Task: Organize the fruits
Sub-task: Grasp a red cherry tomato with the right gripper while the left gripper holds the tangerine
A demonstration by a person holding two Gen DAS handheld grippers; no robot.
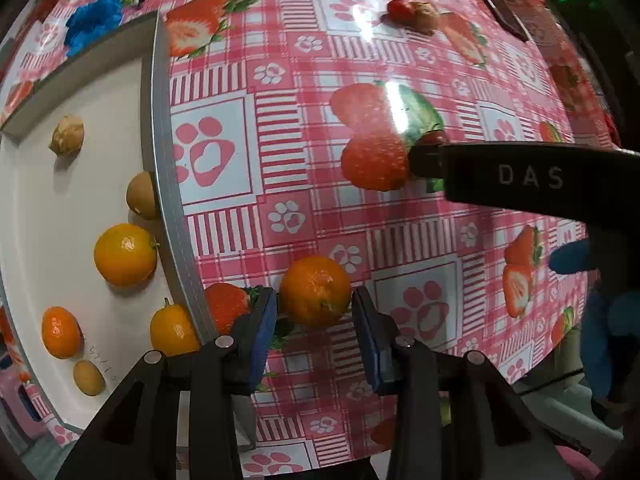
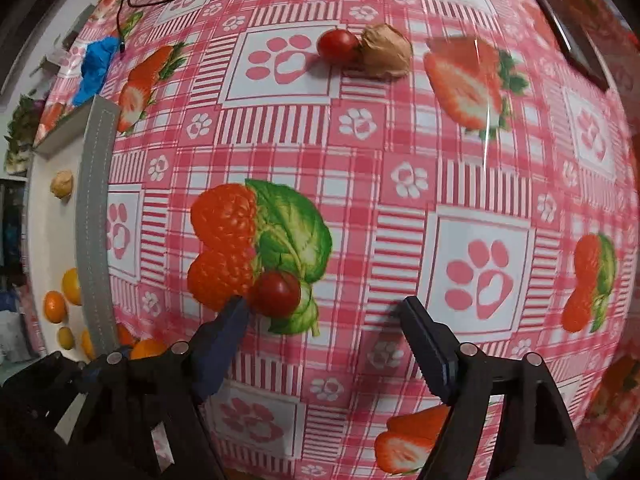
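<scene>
In the left wrist view, our left gripper (image 1: 314,308) has its blue pads closed narrow on a round orange mandarin (image 1: 315,291), a pad pressing each side. The fruit hangs just outside the grey stitched edge of the shallow white tray (image 1: 166,184), near the tray's near corner. Inside the tray lie another orange mandarin (image 1: 125,254), smaller orange and tan fruits, and a wrinkled walnut (image 1: 67,135) toward its far edge. To do this step well, we judge that we should carry the held mandarin over the grey rim onto bare white floor, clear of the fruit already there, and lower it before we let go, so it does not roll.

In the right wrist view, our right gripper (image 2: 326,312) stands about half open and empty over the pink checked tablecloth (image 2: 400,168). A small red cherry tomato (image 2: 276,294) sits beside the left fingertip, off-centre, with no pad pressing it. We should shift left to centre it, then close gently. A second cherry tomato (image 2: 337,46) touches a crumpled brown walnut (image 2: 387,51) toward the far edge.
</scene>
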